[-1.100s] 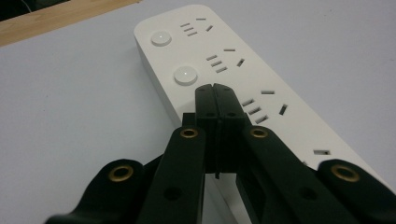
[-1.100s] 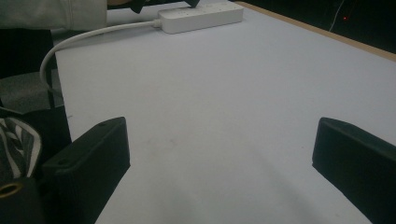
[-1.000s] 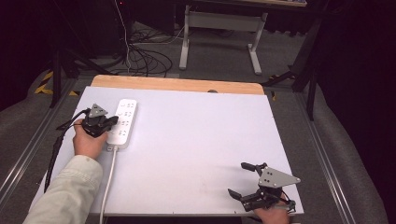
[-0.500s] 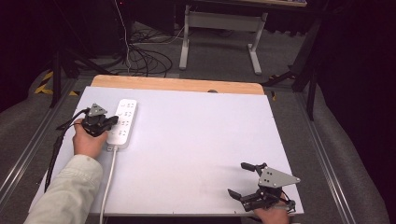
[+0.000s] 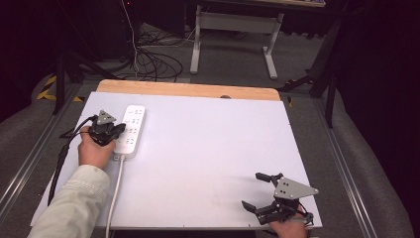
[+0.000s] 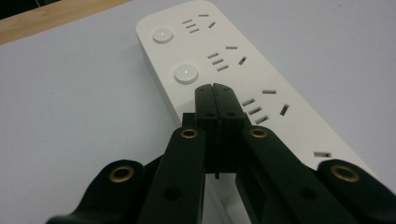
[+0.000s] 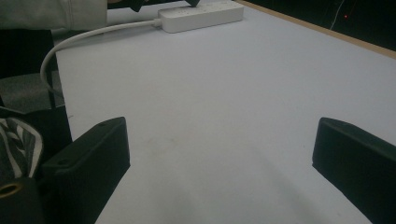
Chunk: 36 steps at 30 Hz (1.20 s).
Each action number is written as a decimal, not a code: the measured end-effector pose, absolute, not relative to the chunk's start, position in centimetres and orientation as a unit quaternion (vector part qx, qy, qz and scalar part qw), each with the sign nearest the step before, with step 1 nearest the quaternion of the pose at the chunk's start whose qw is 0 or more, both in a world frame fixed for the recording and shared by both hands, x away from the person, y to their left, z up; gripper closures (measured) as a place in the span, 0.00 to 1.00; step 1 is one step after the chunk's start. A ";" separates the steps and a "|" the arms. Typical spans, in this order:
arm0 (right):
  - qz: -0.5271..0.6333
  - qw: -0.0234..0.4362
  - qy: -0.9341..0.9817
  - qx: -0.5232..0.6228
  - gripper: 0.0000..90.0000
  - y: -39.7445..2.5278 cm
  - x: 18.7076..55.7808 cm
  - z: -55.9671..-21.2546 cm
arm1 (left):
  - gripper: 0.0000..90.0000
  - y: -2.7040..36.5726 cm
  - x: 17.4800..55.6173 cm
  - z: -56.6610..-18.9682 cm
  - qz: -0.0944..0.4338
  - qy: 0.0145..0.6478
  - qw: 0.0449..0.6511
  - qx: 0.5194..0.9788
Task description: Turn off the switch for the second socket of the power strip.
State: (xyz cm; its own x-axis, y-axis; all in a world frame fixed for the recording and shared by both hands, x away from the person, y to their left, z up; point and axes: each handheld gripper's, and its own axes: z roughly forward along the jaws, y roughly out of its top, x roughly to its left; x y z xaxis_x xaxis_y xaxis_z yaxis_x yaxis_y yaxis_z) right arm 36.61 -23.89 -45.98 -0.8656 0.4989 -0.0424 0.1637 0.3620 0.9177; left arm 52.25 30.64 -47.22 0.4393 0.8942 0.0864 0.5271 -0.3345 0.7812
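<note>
A white power strip (image 5: 131,130) with several sockets and round buttons lies at the table's left, its white cord (image 5: 115,193) running toward the front edge. My left gripper (image 5: 119,129) is shut with nothing between its jaws, and its tips rest on or just above the strip's top. In the left gripper view the closed tips (image 6: 215,89) sit just below a round button (image 6: 185,73) on the strip (image 6: 280,116). My right gripper (image 5: 257,191) stands open over bare table near the front right corner. The right gripper view shows the strip (image 7: 201,16) far off.
The white table (image 5: 213,144) has a wooden strip (image 5: 188,90) along its far edge. Metal rails run along both sides. Behind the table, cables (image 5: 148,59) lie on the floor beside a desk frame (image 5: 233,29). A pale sleeve (image 5: 74,208) comes in at the lower left.
</note>
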 end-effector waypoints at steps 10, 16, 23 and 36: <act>0.525 0.160 0.811 0.205 0.05 -23.9 36.6 -46.0 | 1.00 30.6 52.2 -47.2 0.262 0.463 0.348 0.772; 0.525 0.159 0.811 0.205 0.05 -23.9 36.6 -46.0 | 1.00 30.5 52.3 -47.1 0.261 0.462 0.344 0.774; 0.526 0.159 0.810 0.205 0.05 -23.9 36.6 -46.0 | 1.00 30.4 52.4 -47.1 0.253 0.468 0.341 0.775; 0.525 0.160 0.810 0.207 0.05 -23.9 36.6 -46.0 | 1.00 29.7 52.3 -46.8 0.233 0.458 0.360 0.779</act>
